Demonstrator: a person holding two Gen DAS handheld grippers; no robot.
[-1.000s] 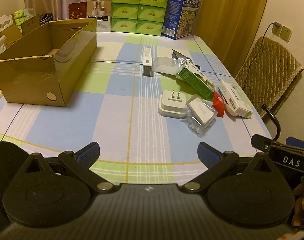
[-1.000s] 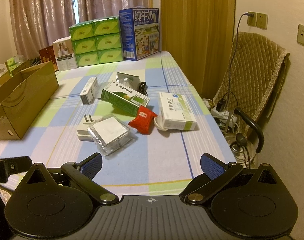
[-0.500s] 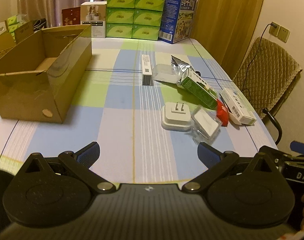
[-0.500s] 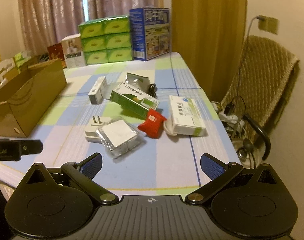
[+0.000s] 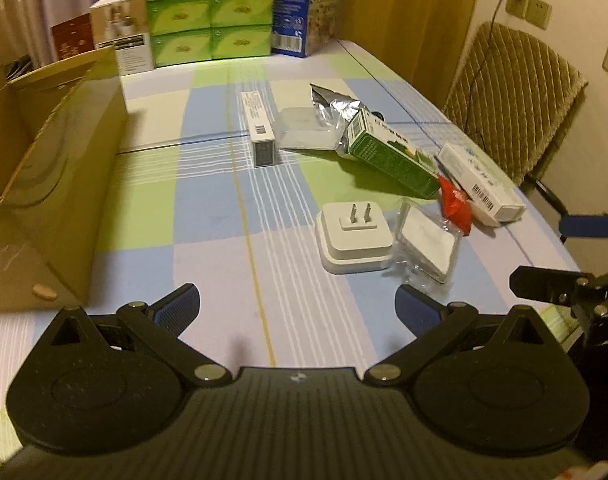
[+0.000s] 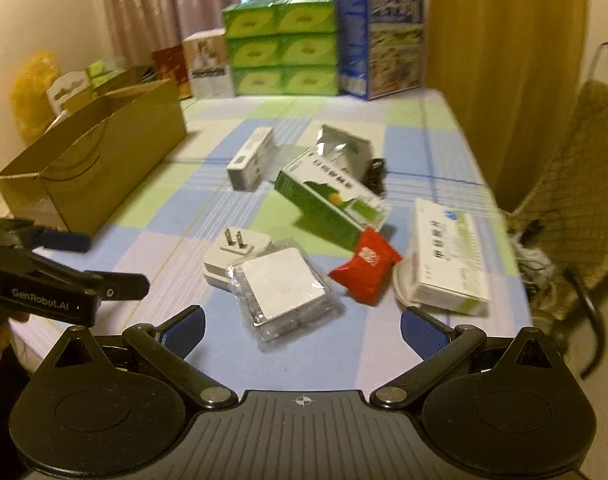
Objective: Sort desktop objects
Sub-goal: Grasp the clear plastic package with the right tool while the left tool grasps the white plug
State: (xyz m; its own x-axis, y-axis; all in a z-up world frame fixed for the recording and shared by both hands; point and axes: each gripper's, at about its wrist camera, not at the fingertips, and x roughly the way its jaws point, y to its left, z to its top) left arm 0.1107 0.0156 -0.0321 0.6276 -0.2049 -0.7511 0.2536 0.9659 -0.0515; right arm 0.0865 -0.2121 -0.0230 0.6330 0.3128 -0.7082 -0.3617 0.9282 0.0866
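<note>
Loose items lie on the checked tablecloth: a white plug adapter (image 5: 354,236) (image 6: 233,254), a white block in clear wrap (image 5: 426,242) (image 6: 281,288), a red packet (image 6: 366,266) (image 5: 454,202), a green carton (image 6: 330,198) (image 5: 388,152), a white medicine box (image 6: 448,256) (image 5: 480,182), a narrow white box (image 5: 259,128) (image 6: 249,158) and a silver pouch (image 6: 342,144). An open cardboard box (image 5: 51,184) (image 6: 99,160) stands at the left. My left gripper (image 5: 297,308) hangs open short of the adapter. My right gripper (image 6: 301,326) is open just short of the wrapped block. Neither holds anything.
Green tissue boxes (image 6: 281,46), a blue milk carton (image 6: 380,40) and small cartons line the table's far end. A padded chair (image 5: 512,96) (image 6: 576,184) stands at the right edge, with cables on the floor beside it. Each gripper shows in the other's view.
Both grippers have moved forward over the table toward the cluster of items. Both stay open and nothing on the table has shifted.
</note>
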